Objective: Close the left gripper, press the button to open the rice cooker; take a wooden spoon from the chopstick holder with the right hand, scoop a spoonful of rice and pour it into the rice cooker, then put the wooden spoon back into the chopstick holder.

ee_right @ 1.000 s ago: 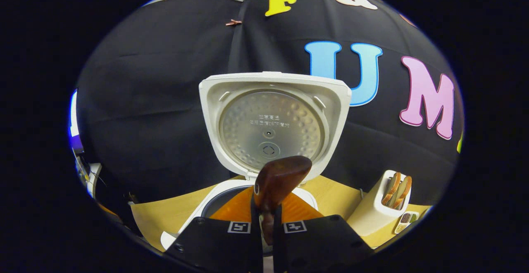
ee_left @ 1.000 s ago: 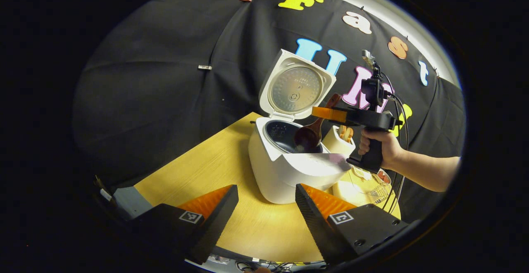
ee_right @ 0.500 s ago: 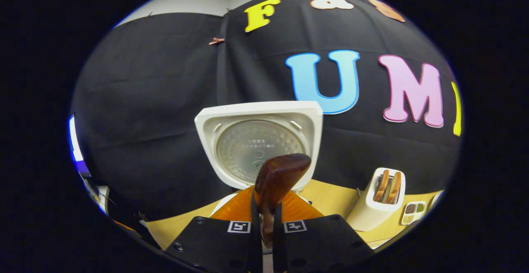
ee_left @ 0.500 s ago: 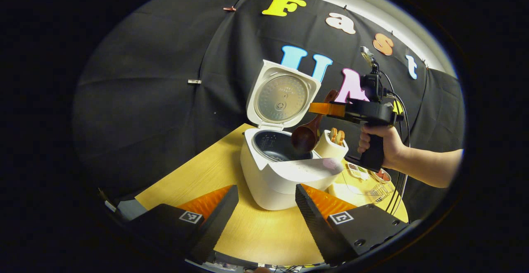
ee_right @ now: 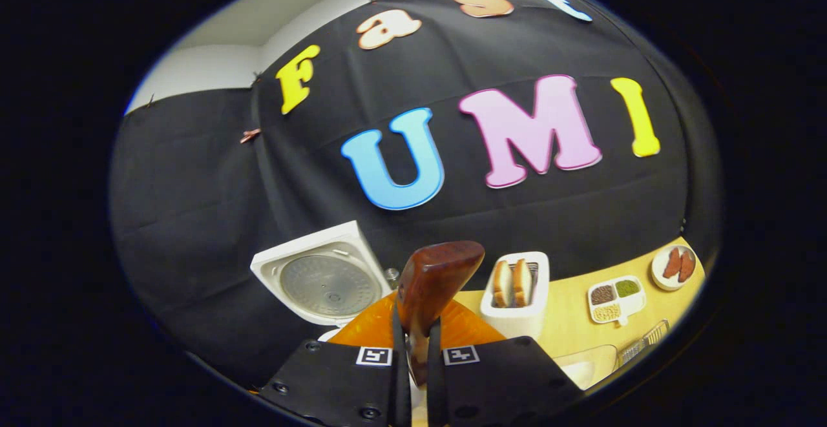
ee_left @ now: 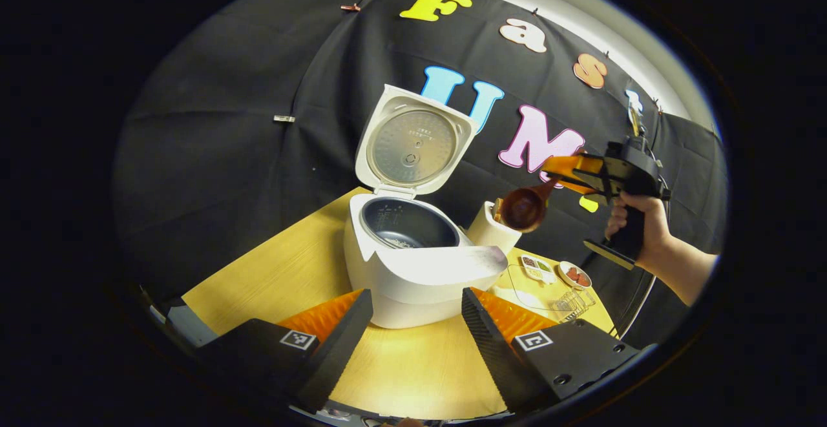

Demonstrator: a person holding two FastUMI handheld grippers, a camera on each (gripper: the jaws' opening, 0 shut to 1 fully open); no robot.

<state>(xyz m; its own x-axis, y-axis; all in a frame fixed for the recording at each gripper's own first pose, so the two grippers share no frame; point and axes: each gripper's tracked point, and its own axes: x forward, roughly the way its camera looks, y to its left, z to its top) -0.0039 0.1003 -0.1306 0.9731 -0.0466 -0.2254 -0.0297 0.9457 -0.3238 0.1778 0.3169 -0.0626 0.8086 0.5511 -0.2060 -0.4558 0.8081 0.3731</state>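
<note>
The white rice cooker (ee_left: pixel 420 272) stands on the wooden table with its lid (ee_left: pixel 413 149) up; a little rice lies in the dark pot (ee_left: pixel 407 223). My left gripper (ee_left: pixel 417 323) is open, low in front of the cooker, nothing between its fingers. To the right, a hand holds my right gripper (ee_left: pixel 568 172), shut on the wooden spoon (ee_left: pixel 522 207), whose bowl hangs just above the cream chopstick holder (ee_left: pixel 491 230). In the right gripper view the spoon's handle (ee_right: pixel 436 278) sticks up between the closed fingers of my right gripper (ee_right: pixel 413 343). Beyond it are the chopstick holder (ee_right: pixel 517 294) and the cooker lid (ee_right: pixel 323 281).
Right of the holder sit a divided dish of seasonings (ee_right: pixel 614 298), a small plate of red pieces (ee_right: pixel 675 265), a clear container (ee_right: pixel 585 362) and a wire rack (ee_right: pixel 643 340). The black cloth wall runs close behind the table (ee_left: pixel 278 272).
The right gripper lifted the spoon out of the cooker pot and carried it right, to above the chopstick holder. The left gripper stayed open and drew back slightly.
</note>
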